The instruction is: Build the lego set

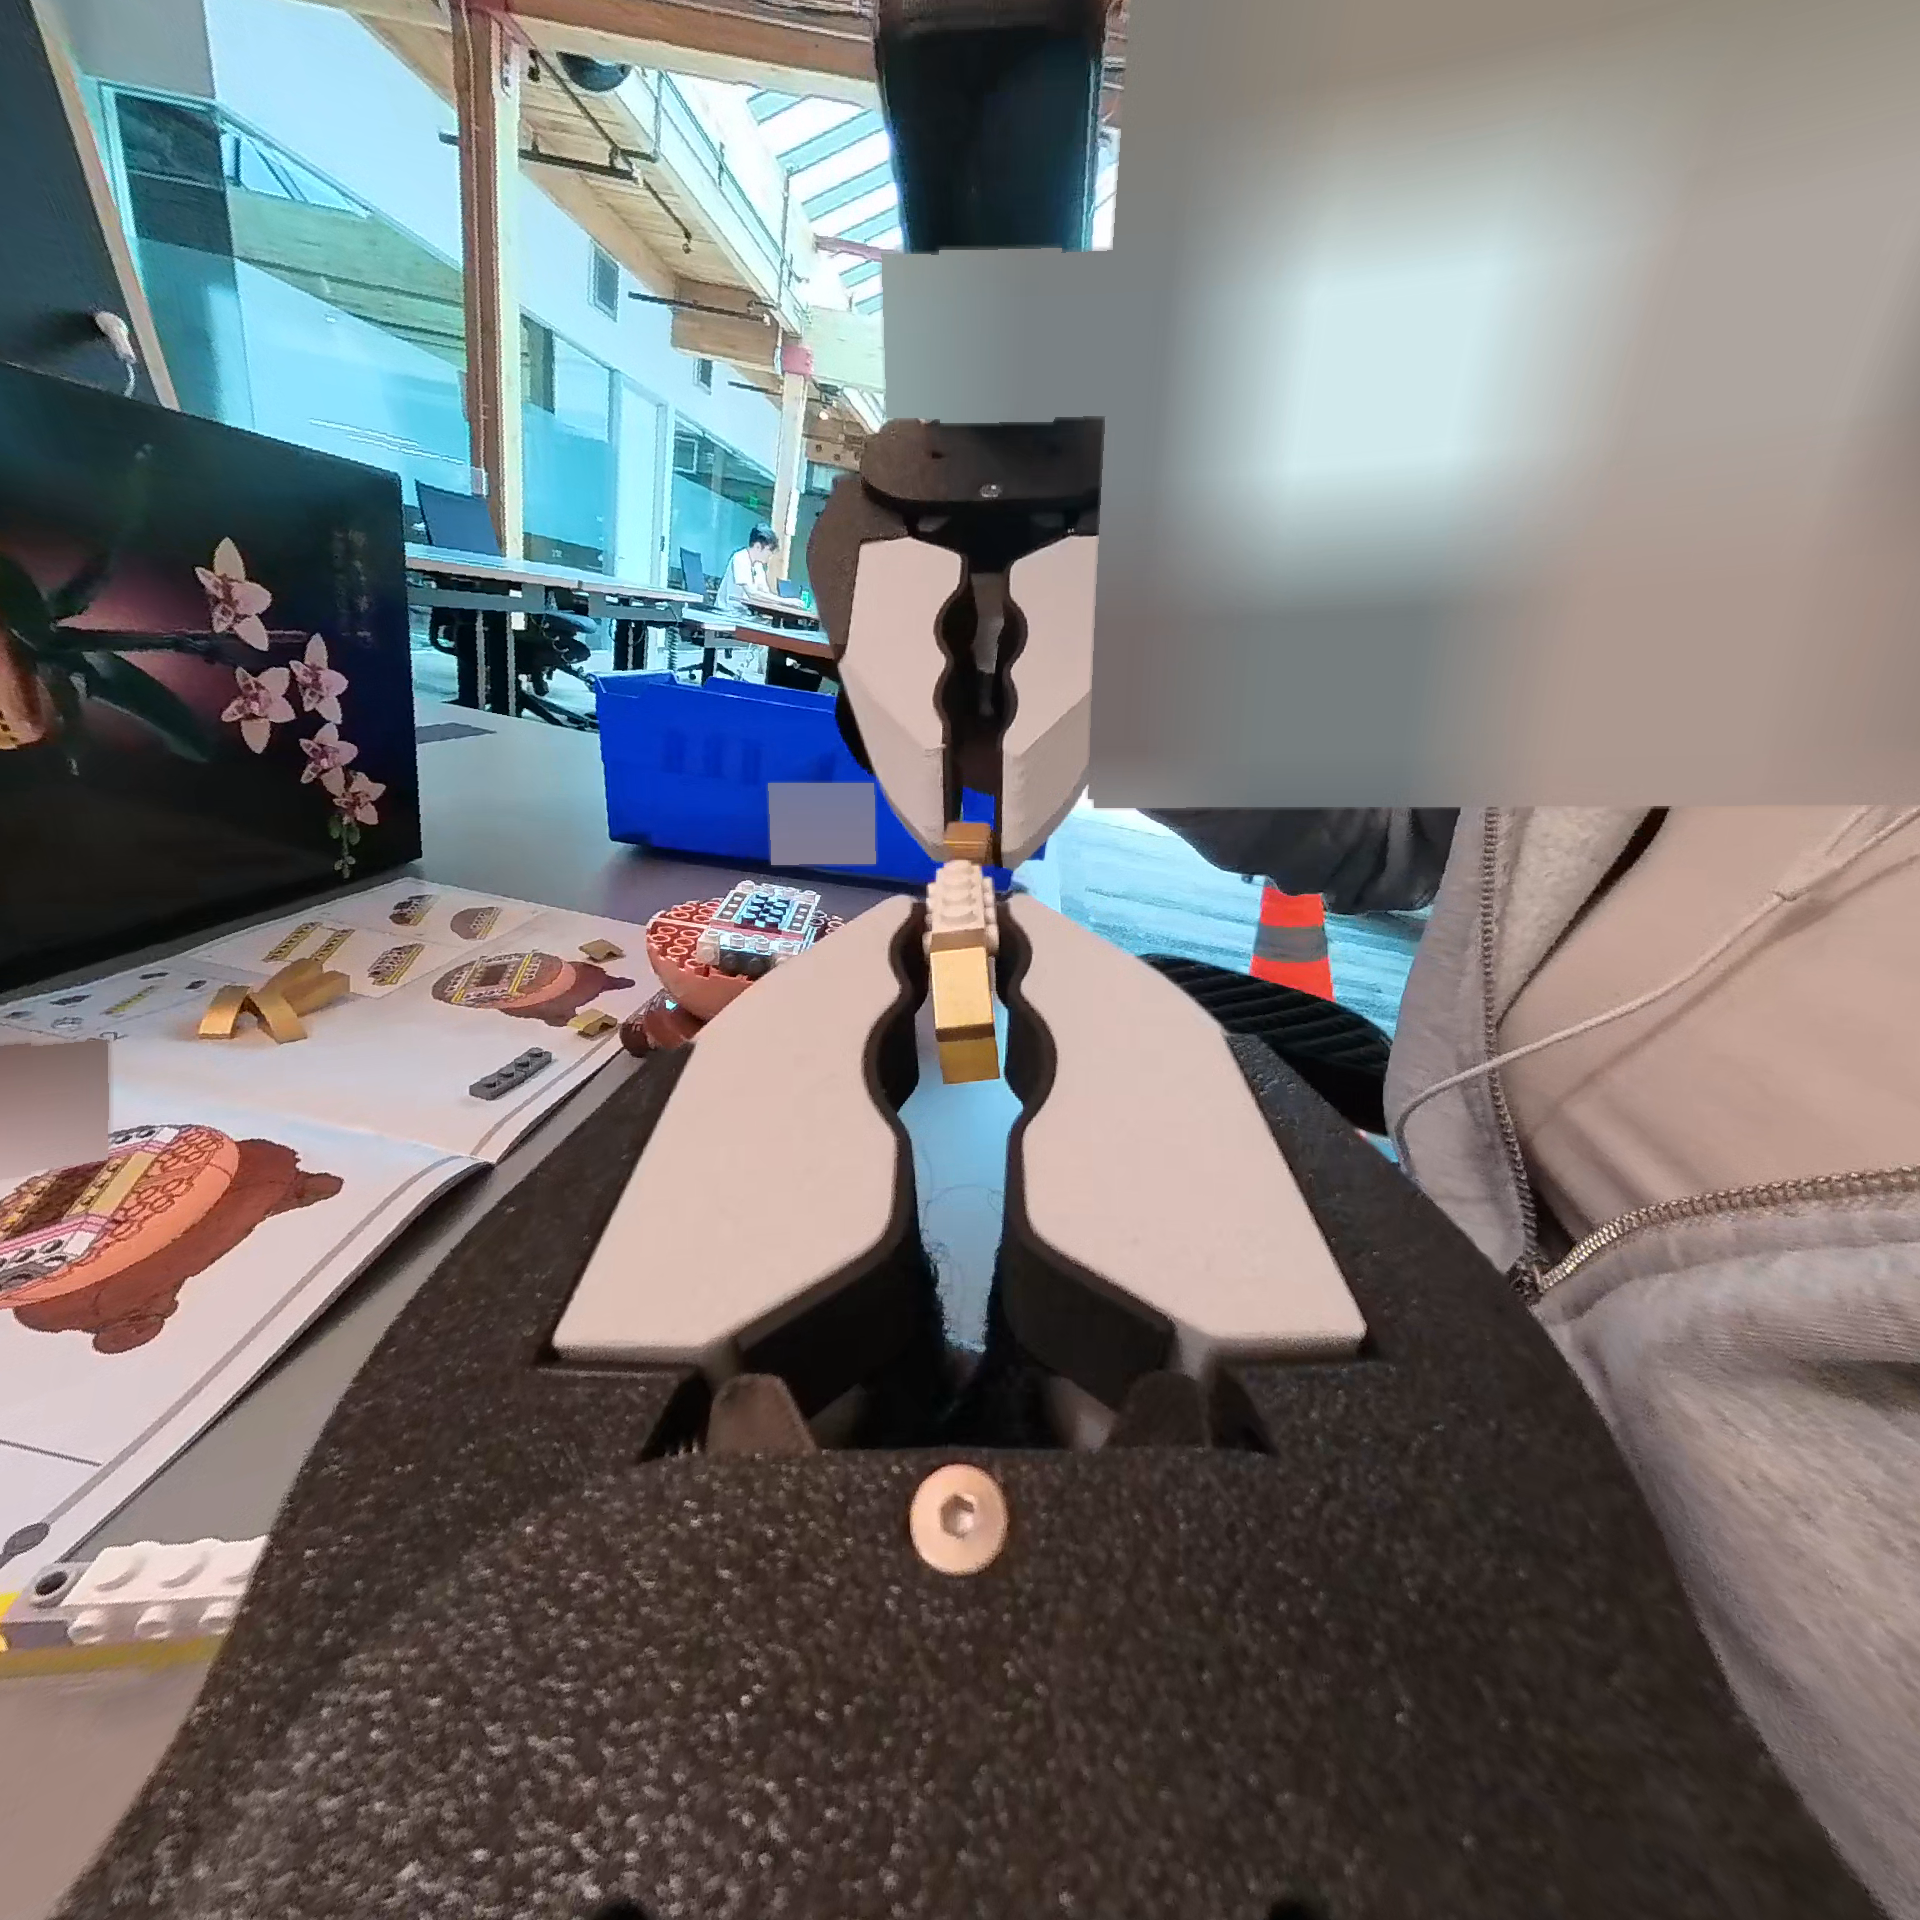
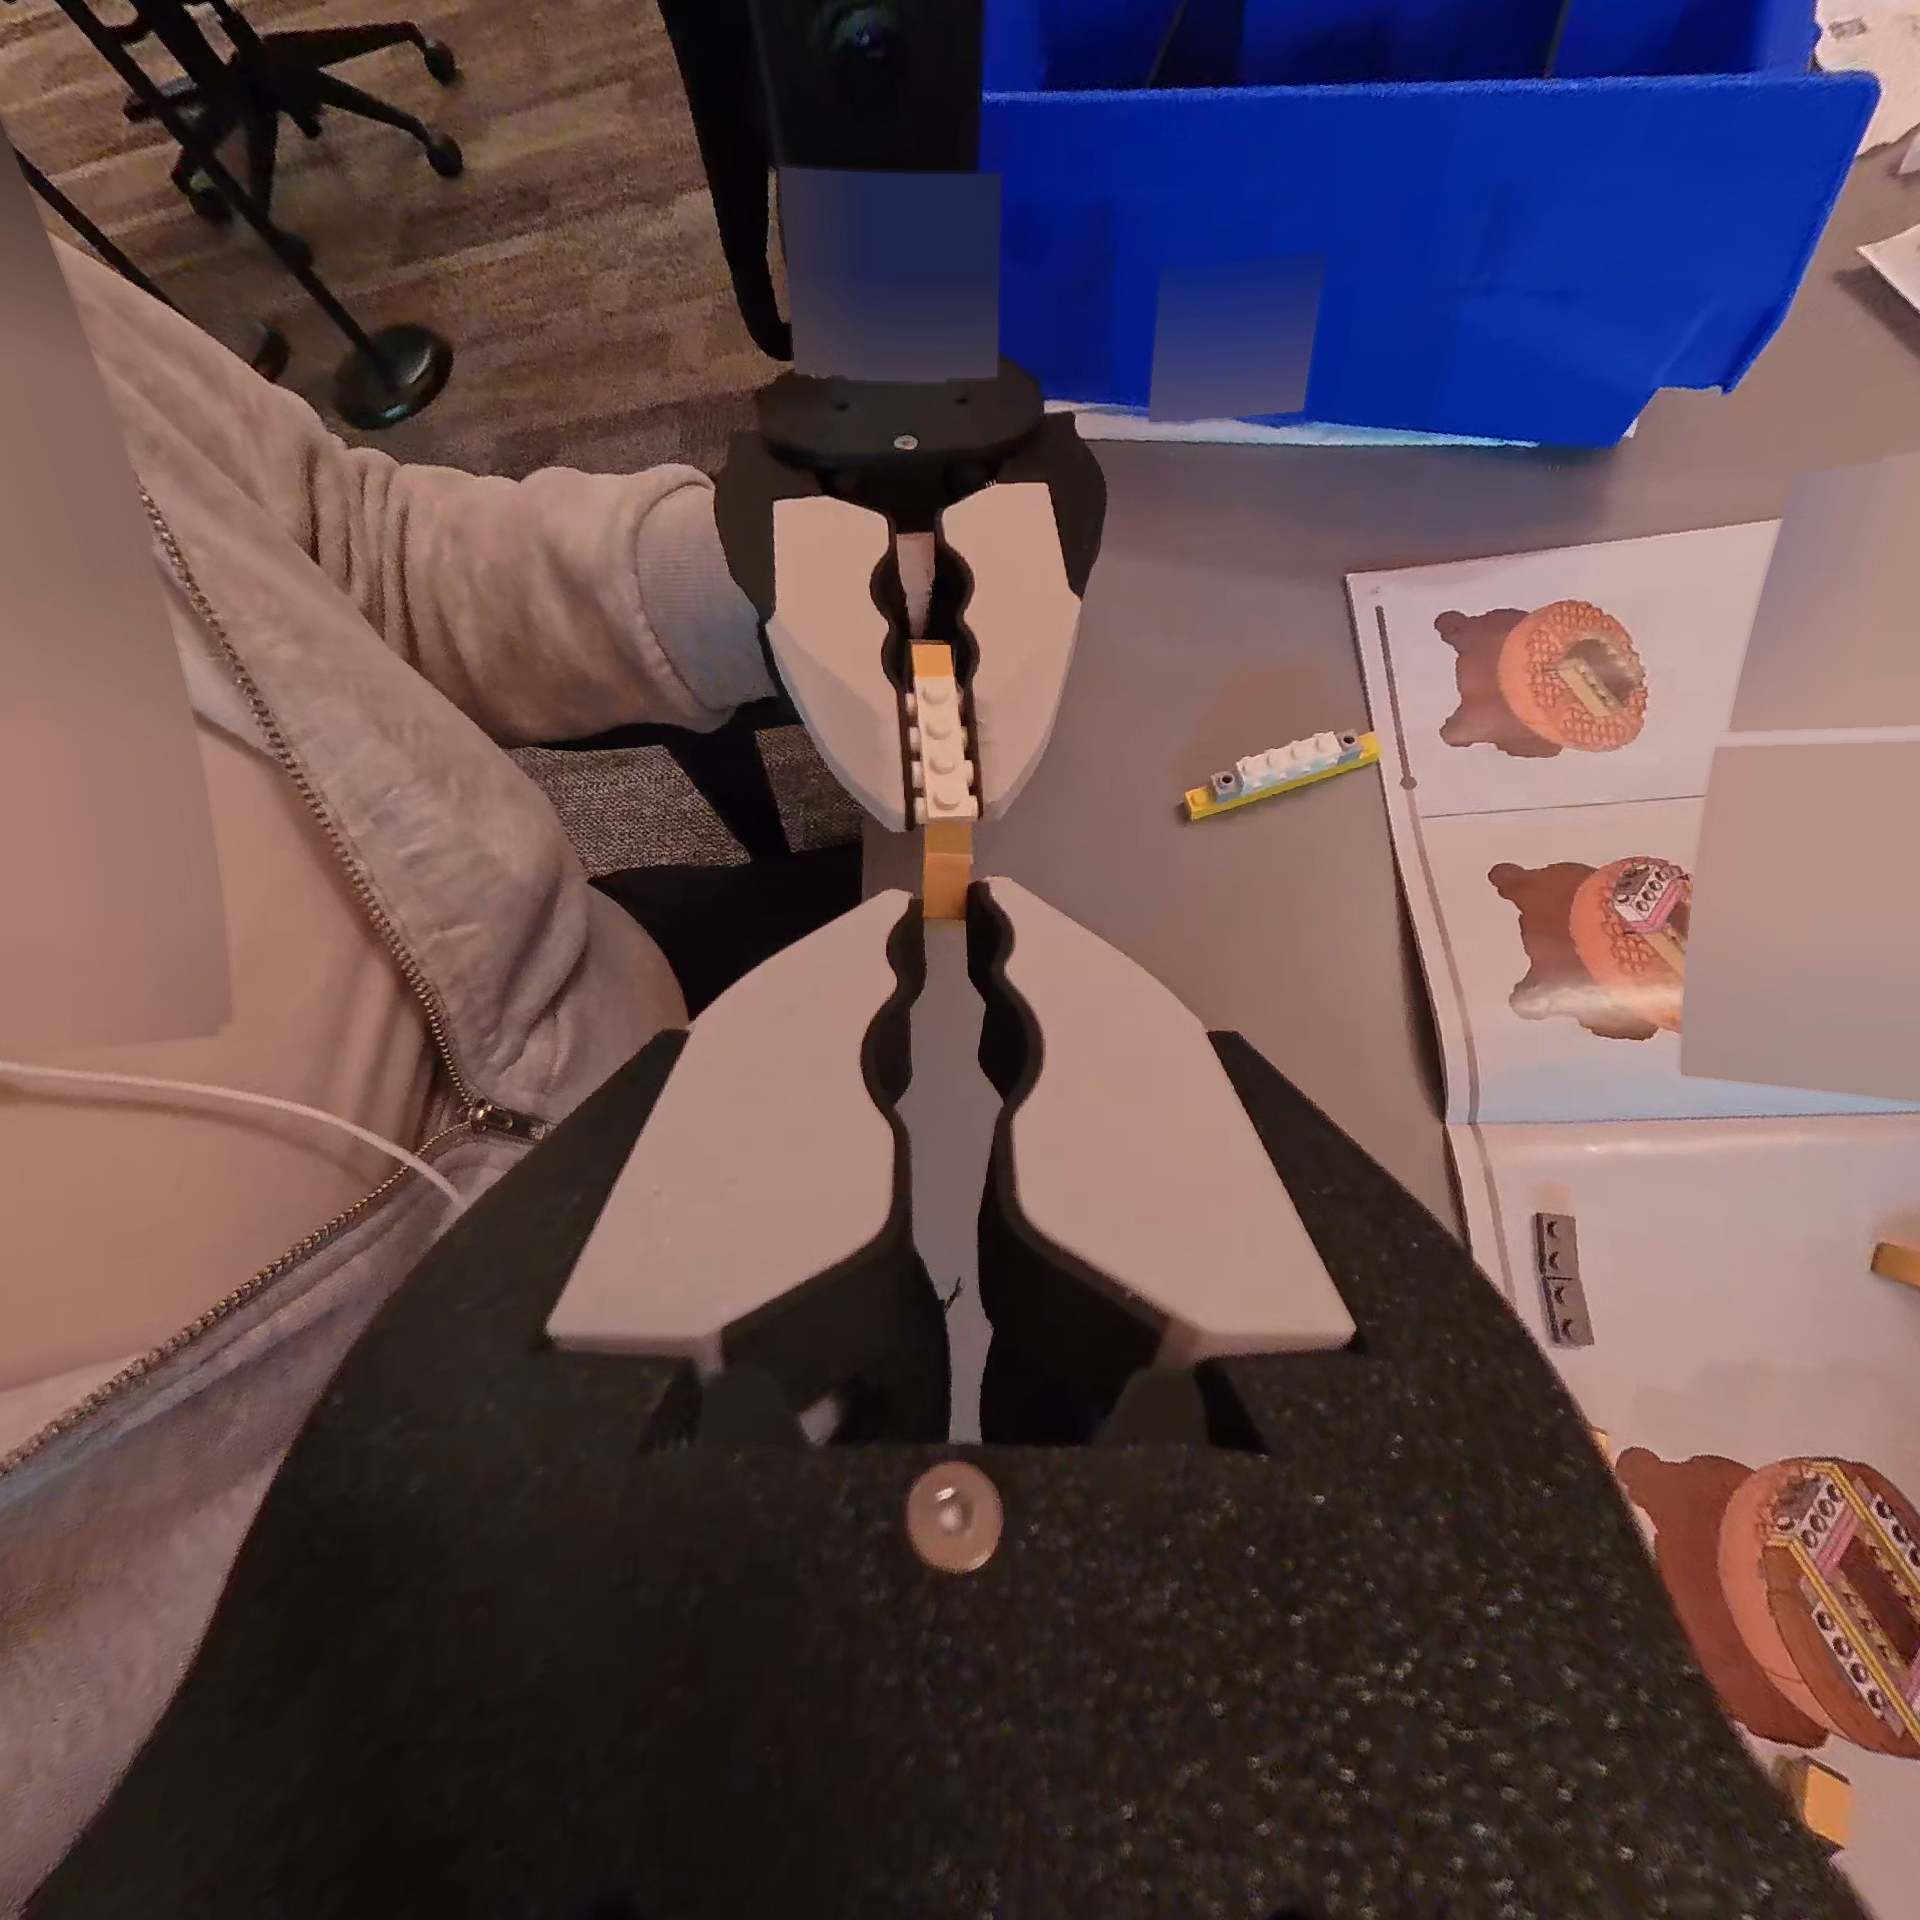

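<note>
The left gripper point(image 1: 961, 935) pinches a white and gold lego strip point(image 1: 964, 961). The right gripper point(image 2: 945, 899) squeezes its gold end, nose to nose, above the grey table point(image 2: 1195, 623). A blue bin point(image 2: 1455, 249) sits behind; I cannot see inside. An instruction booklet point(image 1: 312, 1091) lies open beside a round pink lego build point(image 1: 743, 930).

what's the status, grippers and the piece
Left gripper shut on white-and-gold brick strip. Right gripper shut on gold piece at the strip's far end, tip to tip. Held above the table, nothing between them.
</note>
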Action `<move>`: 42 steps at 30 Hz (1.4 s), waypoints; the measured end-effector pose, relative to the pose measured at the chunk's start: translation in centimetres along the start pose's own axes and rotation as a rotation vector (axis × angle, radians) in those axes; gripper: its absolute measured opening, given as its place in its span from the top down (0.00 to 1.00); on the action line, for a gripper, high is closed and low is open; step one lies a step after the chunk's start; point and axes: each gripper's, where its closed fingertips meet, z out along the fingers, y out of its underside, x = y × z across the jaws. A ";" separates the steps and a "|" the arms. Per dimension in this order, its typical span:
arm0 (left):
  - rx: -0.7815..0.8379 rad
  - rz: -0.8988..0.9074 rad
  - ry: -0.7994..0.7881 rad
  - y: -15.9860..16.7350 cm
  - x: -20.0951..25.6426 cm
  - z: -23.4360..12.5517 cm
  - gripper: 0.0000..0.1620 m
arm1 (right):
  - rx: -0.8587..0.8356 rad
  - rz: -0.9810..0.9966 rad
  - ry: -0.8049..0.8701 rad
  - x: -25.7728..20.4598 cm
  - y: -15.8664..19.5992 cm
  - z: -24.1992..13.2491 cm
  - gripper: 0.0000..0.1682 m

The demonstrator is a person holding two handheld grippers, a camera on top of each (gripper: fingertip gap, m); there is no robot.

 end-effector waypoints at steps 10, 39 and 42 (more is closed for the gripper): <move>0.052 -0.015 0.018 -0.9 0.4 -0.7 0.93 | -0.019 -0.014 -0.013 -0.3 -0.9 0.8 0.96; 0.077 -0.015 0.033 -1.6 0.6 -0.4 0.93 | -0.062 -0.090 -0.010 -0.6 -1.2 0.6 0.95; 0.076 -0.010 0.033 -1.7 0.6 -0.4 0.93 | -0.057 -0.076 -0.019 -0.5 -1.1 0.6 0.95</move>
